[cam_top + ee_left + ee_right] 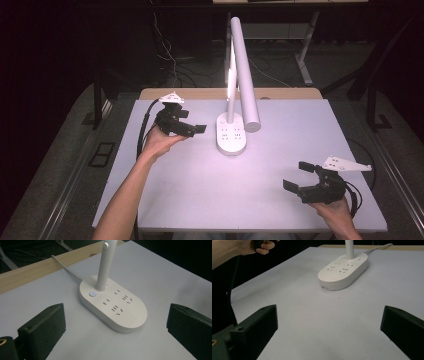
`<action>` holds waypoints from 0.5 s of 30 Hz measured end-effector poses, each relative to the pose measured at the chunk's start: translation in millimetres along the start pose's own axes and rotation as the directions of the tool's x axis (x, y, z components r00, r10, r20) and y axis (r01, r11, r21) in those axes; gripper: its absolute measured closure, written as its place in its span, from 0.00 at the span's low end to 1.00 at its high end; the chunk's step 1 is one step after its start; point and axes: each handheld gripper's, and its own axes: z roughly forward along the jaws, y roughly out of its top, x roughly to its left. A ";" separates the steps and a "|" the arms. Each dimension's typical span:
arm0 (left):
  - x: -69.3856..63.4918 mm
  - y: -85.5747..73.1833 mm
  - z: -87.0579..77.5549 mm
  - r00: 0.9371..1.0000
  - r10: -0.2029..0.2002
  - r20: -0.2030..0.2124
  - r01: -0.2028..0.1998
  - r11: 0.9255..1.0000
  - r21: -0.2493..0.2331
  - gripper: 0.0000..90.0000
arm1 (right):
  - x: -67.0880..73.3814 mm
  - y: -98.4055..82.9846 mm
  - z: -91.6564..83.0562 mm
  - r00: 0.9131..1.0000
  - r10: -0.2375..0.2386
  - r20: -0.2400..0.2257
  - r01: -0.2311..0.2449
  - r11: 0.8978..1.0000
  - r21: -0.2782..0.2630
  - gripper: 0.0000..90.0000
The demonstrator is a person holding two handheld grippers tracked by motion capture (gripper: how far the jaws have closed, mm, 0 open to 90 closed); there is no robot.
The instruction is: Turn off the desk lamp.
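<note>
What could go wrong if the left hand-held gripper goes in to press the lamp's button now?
The left hand-held gripper is open, and the lit button is small and sits right beside the lamp stem, so a wide jaw may bump the stem instead. The lamp head leans out over the base, so a knock might tip or slide it. The cord trails off the back edge and could snag.
</note>
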 end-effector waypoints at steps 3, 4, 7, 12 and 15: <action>2.5 4.5 2.6 1.000 0.006 0.000 -0.006 1.000 0.001 0.02 | -0.6 0.1 -0.1 1.000 0.000 0.001 0.000 1.000 -0.001 0.01; 2.9 5.9 4.3 1.000 0.004 -0.002 -0.004 1.000 0.000 0.02 | -0.6 0.1 -0.1 1.000 0.000 0.001 0.000 1.000 -0.001 0.01; 5.1 10.0 9.2 1.000 0.013 -0.008 -0.013 1.000 0.014 0.02 | -0.2 0.1 0.4 1.000 0.000 0.002 0.000 1.000 0.001 0.01; 7.2 19.0 18.1 1.000 0.018 -0.011 -0.018 1.000 0.024 0.03 | 0.6 0.0 0.2 1.000 -0.007 0.003 0.006 1.000 0.004 0.01; 9.0 25.3 23.2 0.999 0.030 -0.013 -0.030 0.999 0.030 0.03 | 0.3 0.0 -0.5 1.000 -0.003 0.005 0.003 1.000 0.000 0.01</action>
